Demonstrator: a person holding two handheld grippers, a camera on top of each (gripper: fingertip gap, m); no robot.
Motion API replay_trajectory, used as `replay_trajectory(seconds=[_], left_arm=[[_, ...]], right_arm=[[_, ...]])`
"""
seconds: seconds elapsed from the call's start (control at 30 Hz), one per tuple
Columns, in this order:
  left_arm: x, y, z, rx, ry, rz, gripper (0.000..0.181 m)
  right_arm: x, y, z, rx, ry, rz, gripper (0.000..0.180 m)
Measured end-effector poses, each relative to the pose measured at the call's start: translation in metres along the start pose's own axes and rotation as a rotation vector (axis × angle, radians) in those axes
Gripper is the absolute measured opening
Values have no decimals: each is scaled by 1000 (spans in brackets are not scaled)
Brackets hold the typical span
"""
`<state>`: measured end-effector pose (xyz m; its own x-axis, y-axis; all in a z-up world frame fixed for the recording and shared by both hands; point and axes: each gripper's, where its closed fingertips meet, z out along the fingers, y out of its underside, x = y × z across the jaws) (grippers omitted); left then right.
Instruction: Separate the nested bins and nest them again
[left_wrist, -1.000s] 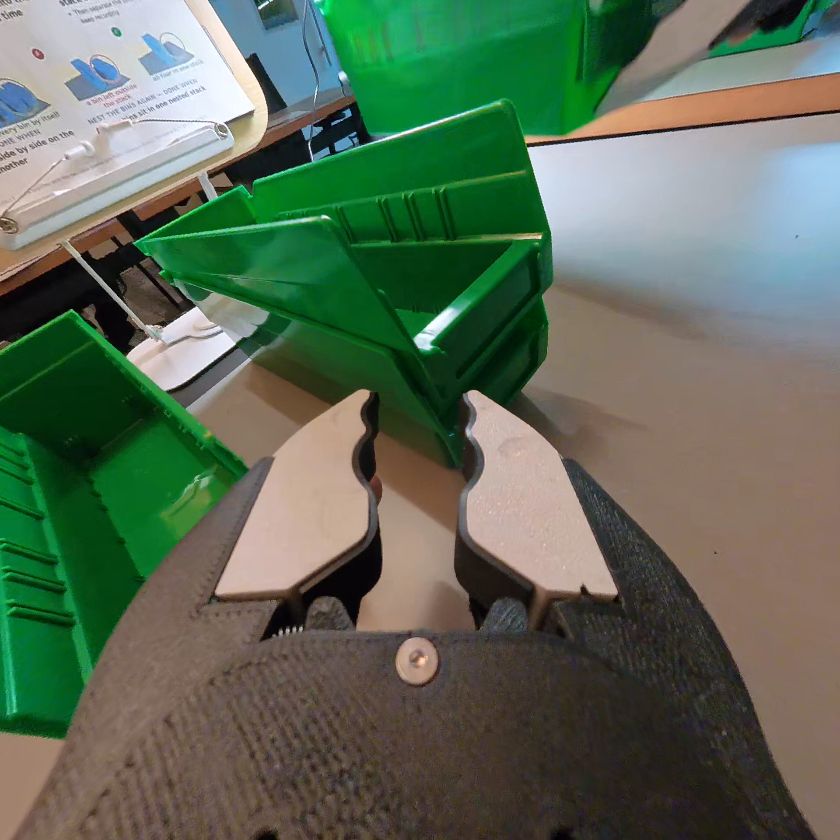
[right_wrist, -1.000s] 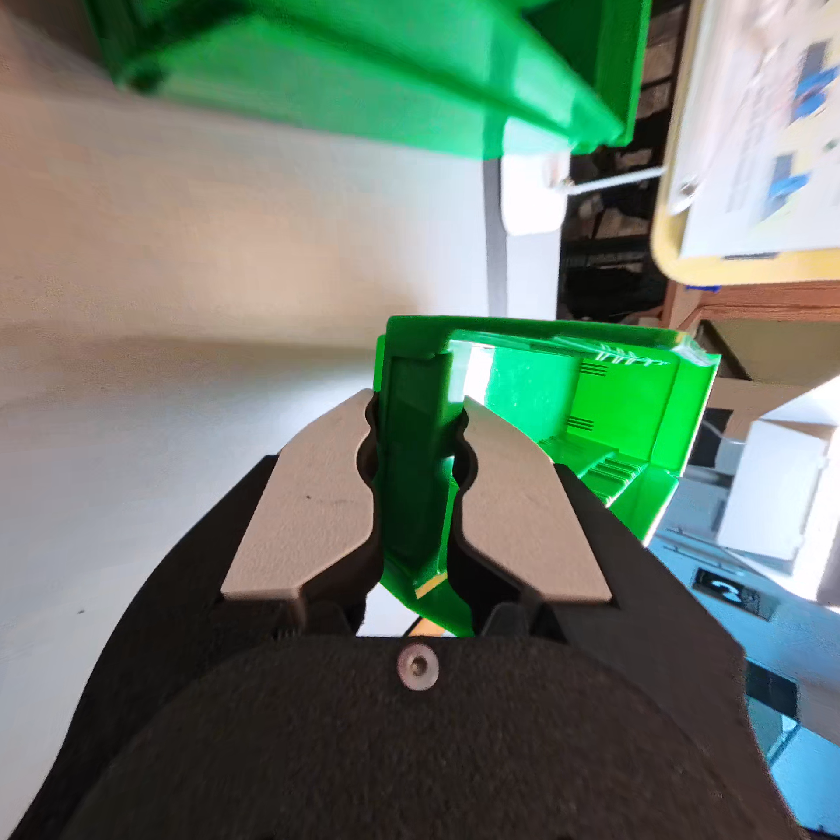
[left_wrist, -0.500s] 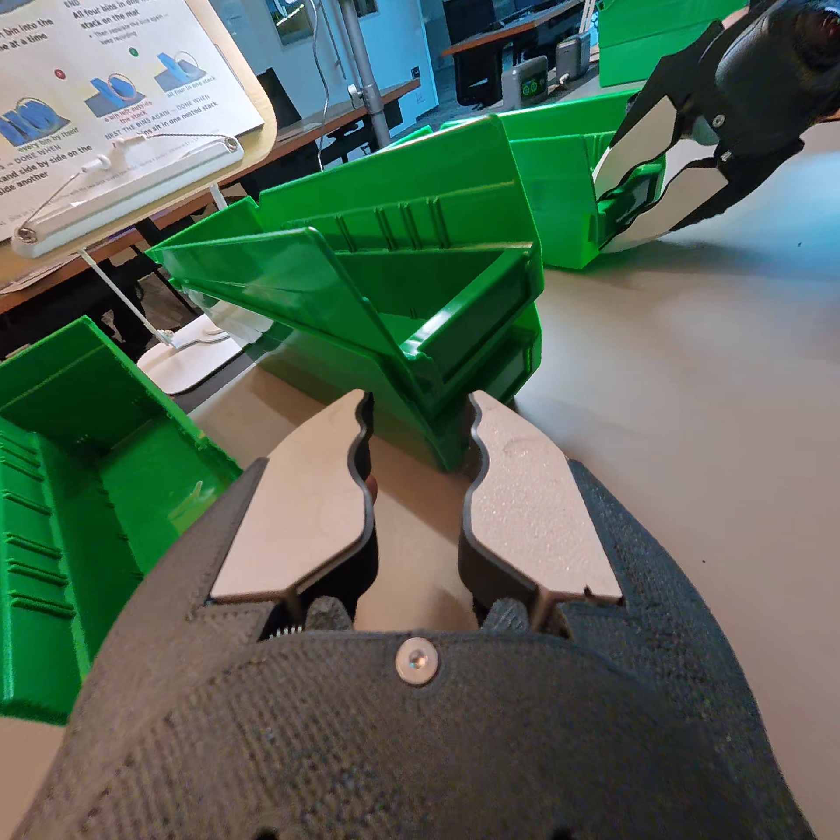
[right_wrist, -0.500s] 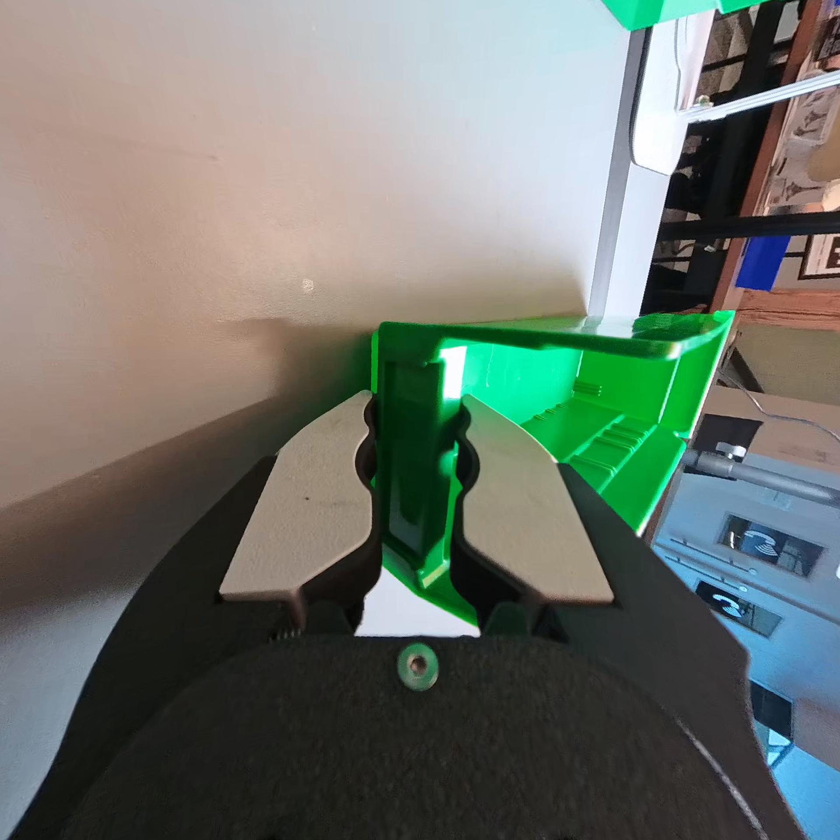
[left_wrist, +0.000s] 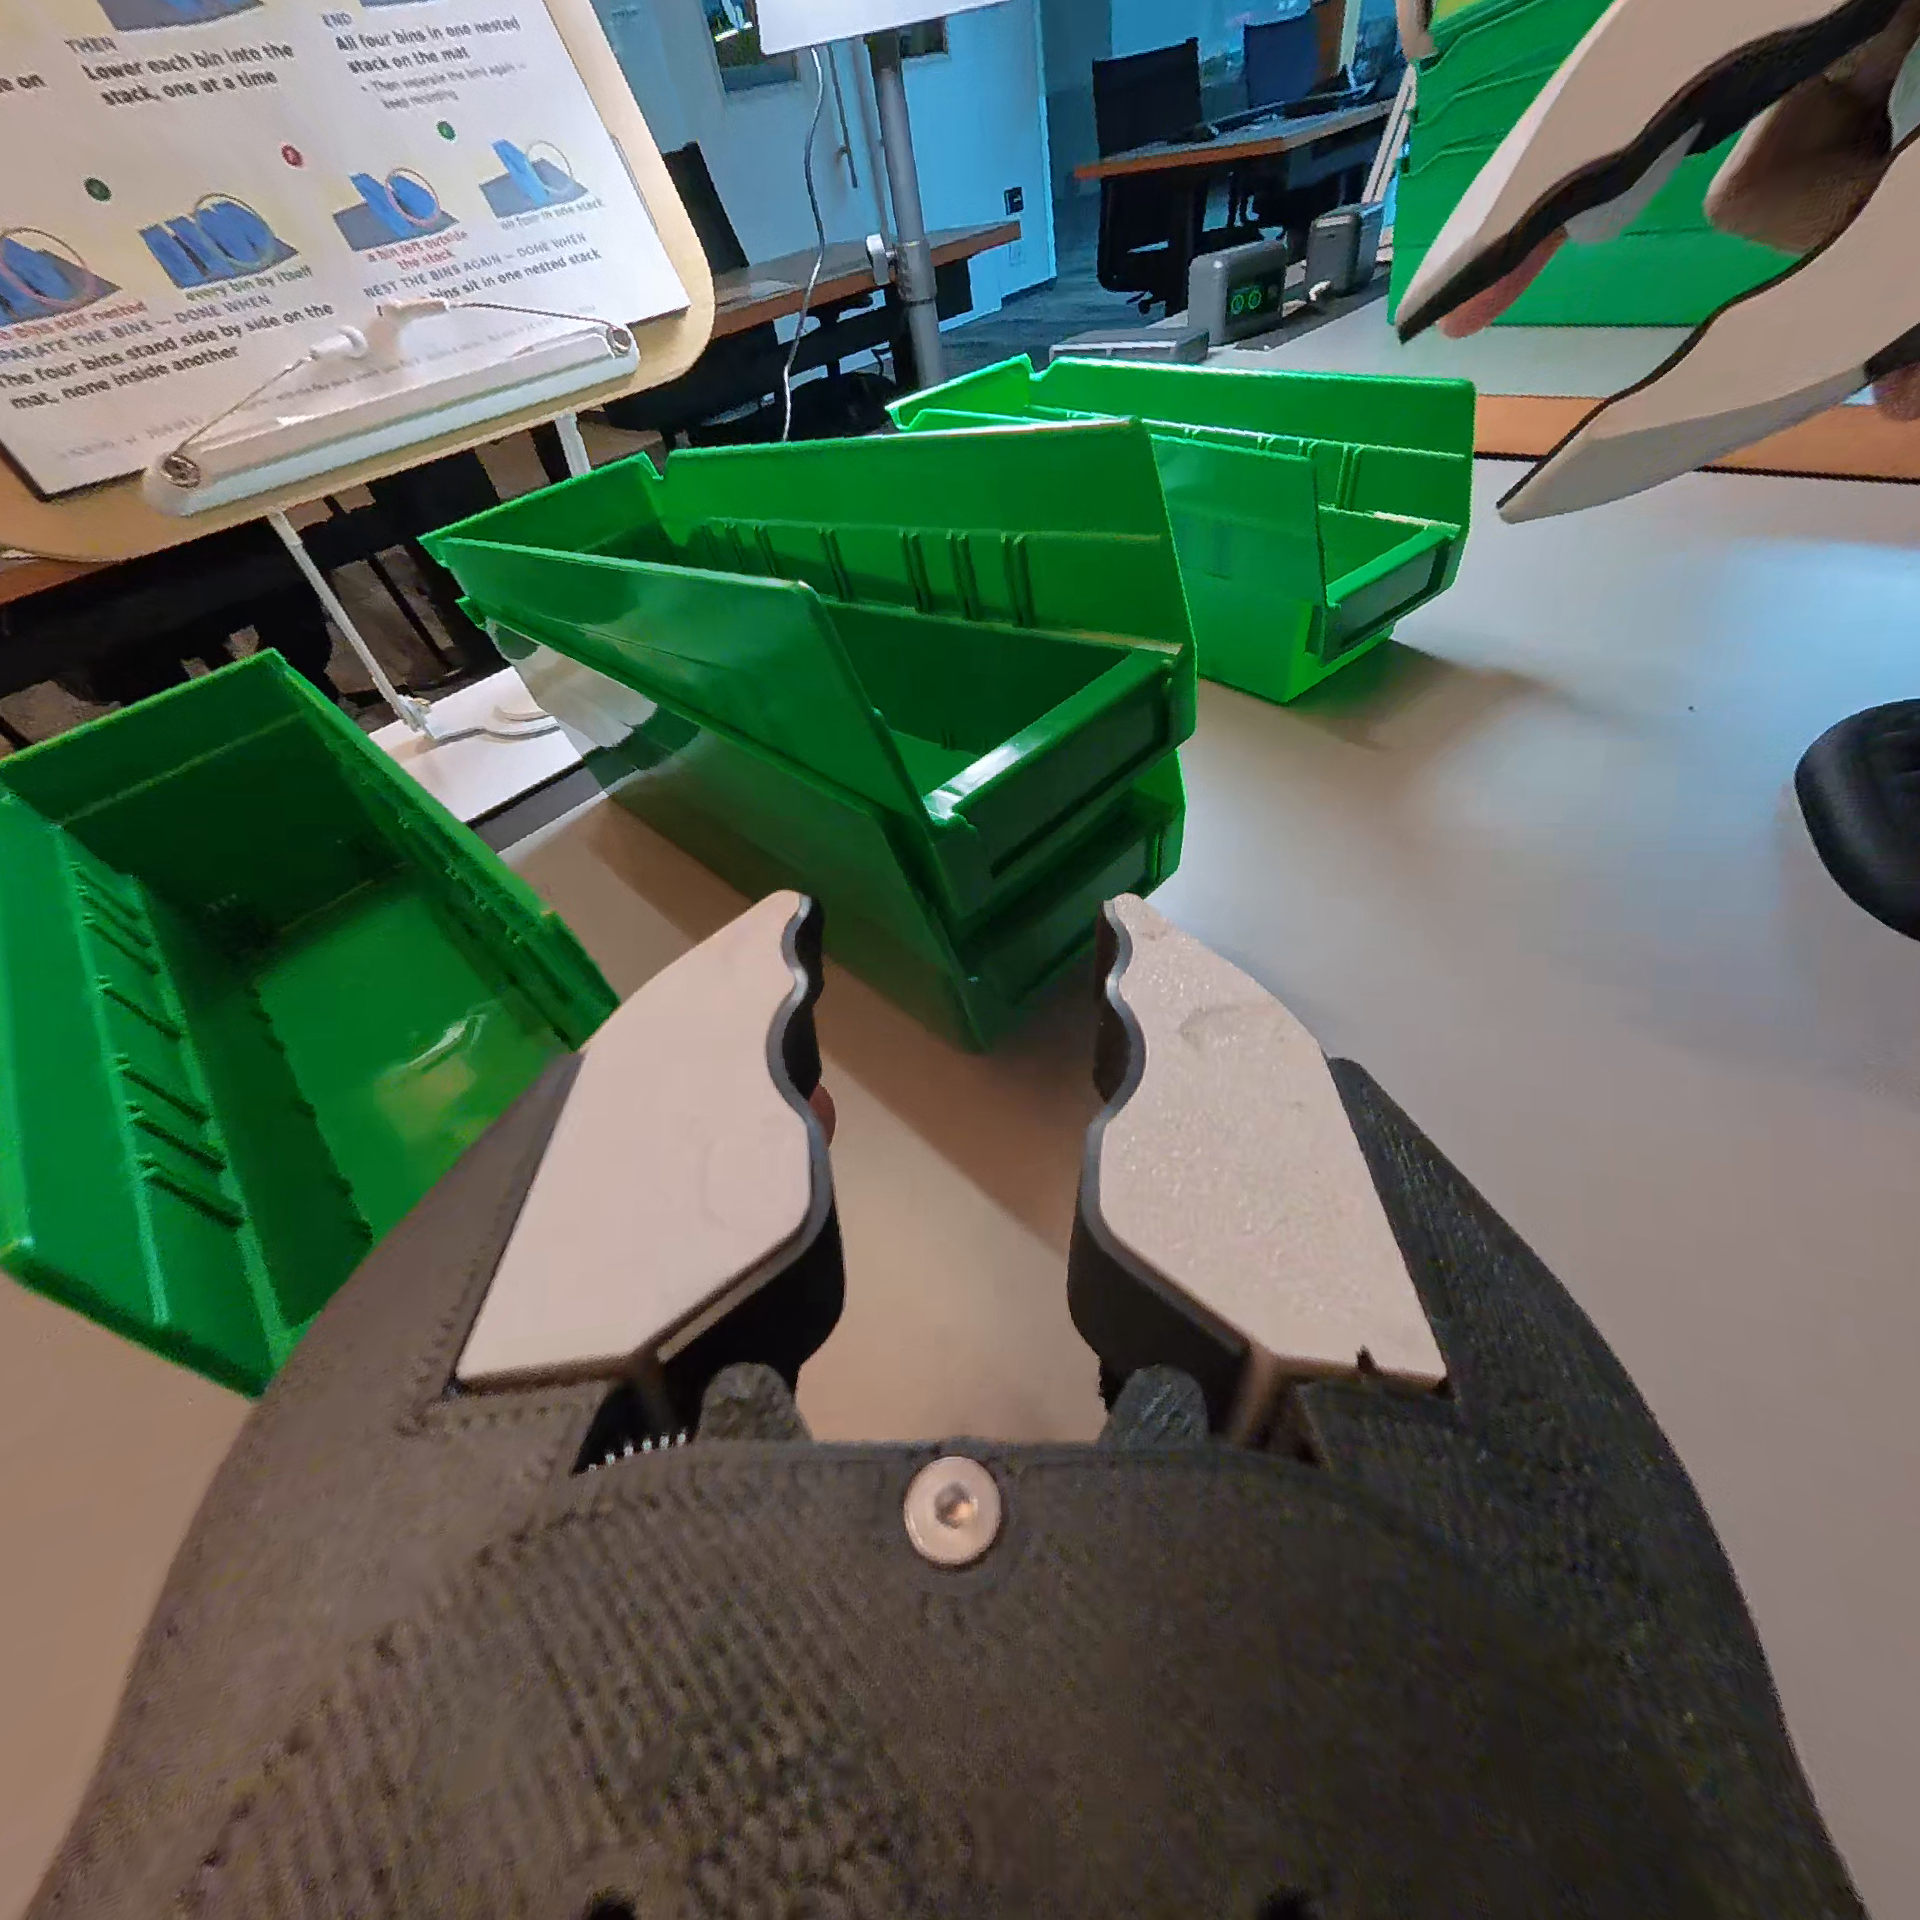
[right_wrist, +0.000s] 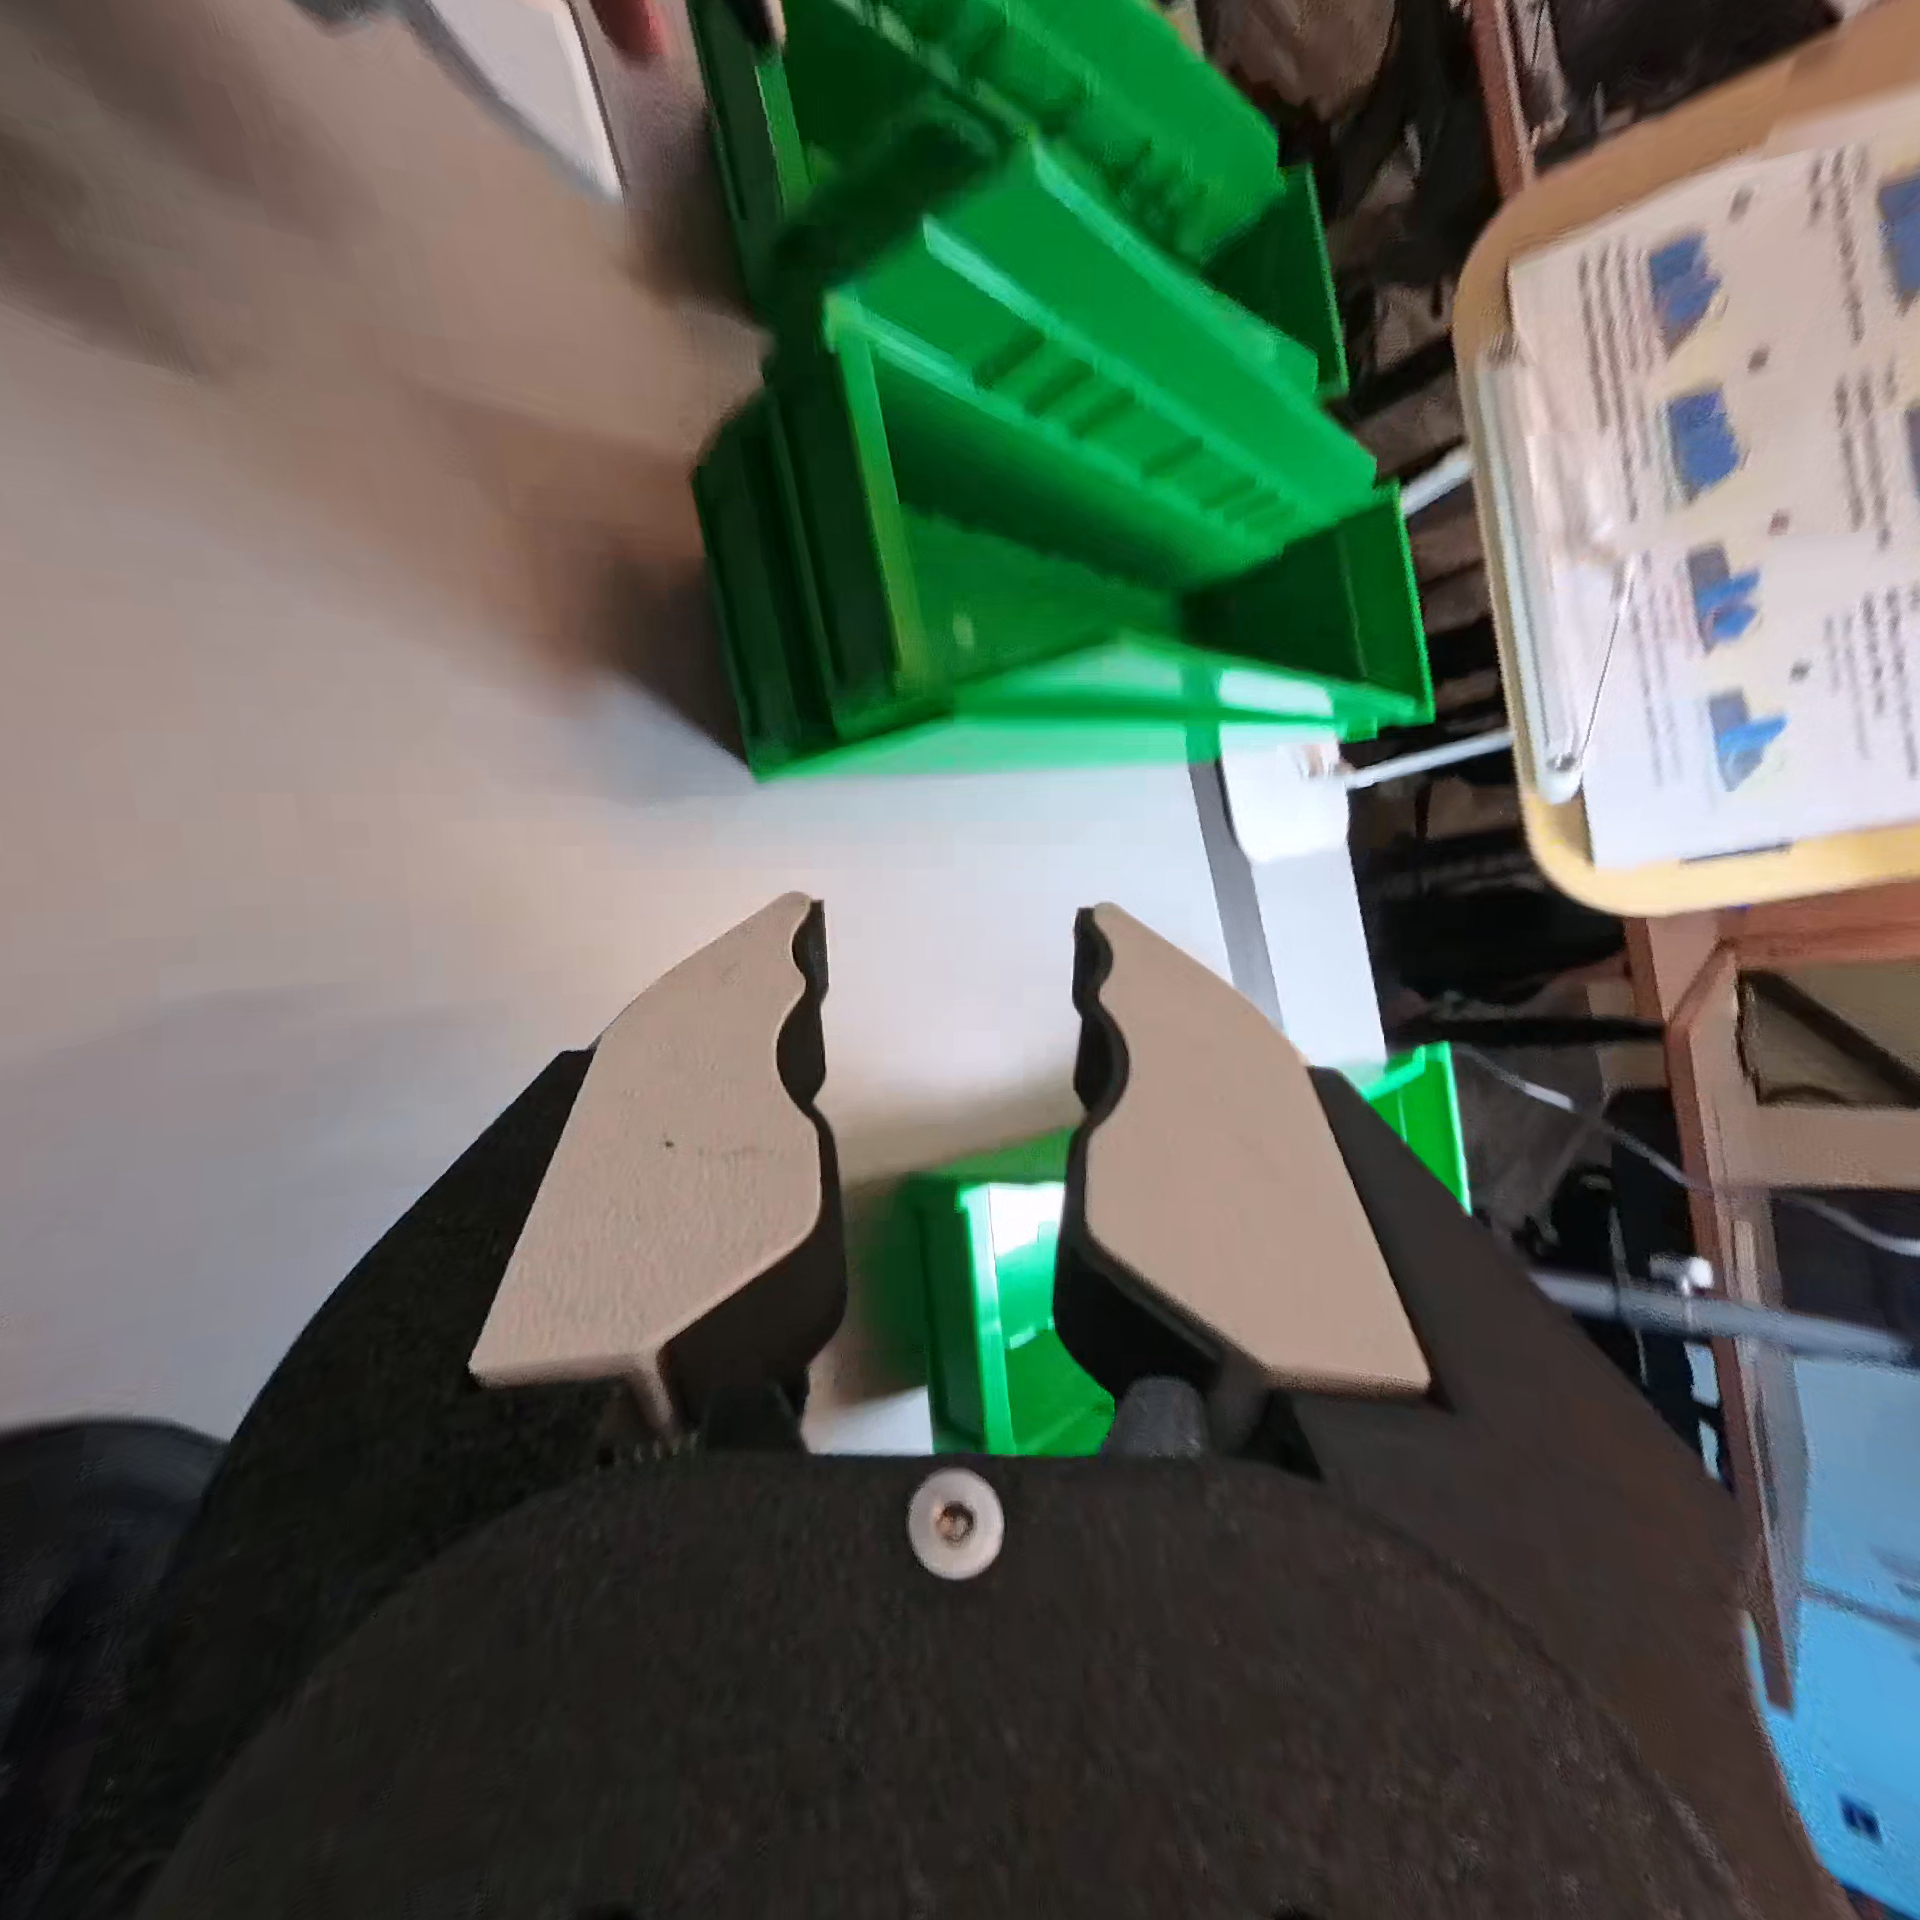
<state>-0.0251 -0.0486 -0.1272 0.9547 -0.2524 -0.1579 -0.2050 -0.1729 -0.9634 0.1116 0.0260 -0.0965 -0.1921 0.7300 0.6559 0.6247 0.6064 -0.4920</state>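
Mid-separation: two green bins (left_wrist: 883, 727) sit nested on the desk (left_wrist: 1455, 935), two singles (left_wrist: 239, 987) (left_wrist: 1299, 499) flank them, both the left gripper (left_wrist: 951, 935) and right gripper (right_wrist: 951, 925) spread and empty; next, probably pinch the upper bin's front lip and lift.

both wrist views face the nested bins (left_wrist: 831, 727) (right_wrist: 1039, 540) closely.

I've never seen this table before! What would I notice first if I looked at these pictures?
First, the bright green bins: a nested stack sits mid-table, its top bin tilted. One single bin stands behind it on the right, another lies tipped at the left. Up close, the open left gripper points at the stack, holding nothing.
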Motion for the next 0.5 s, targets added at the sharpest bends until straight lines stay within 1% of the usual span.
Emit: replay_trajectory(seconds=[0.13, 0.23, 0.33, 0.43, 0.5], left_arm=[[1, -3, -11, 14, -1, -18, 51], [1, -4, -16, 22, -1, -15, 50], [1, -5, -19, 25, -5, -2, 50], [1, -5, -21, 31, -8, 10, 50], [2, -6, -23, 38, 0, 0, 50]], right_arm=[[-8, -53, 12, 72, -37, -33, 45], [-12, -75, 35, 45, -56, -89, 46], [-17, -81, 66, -29, -81, -125, 48], [-18, -72, 94, -138, -92, -134, 49], [-18, -66, 106, -194, -106, -116, 49]])
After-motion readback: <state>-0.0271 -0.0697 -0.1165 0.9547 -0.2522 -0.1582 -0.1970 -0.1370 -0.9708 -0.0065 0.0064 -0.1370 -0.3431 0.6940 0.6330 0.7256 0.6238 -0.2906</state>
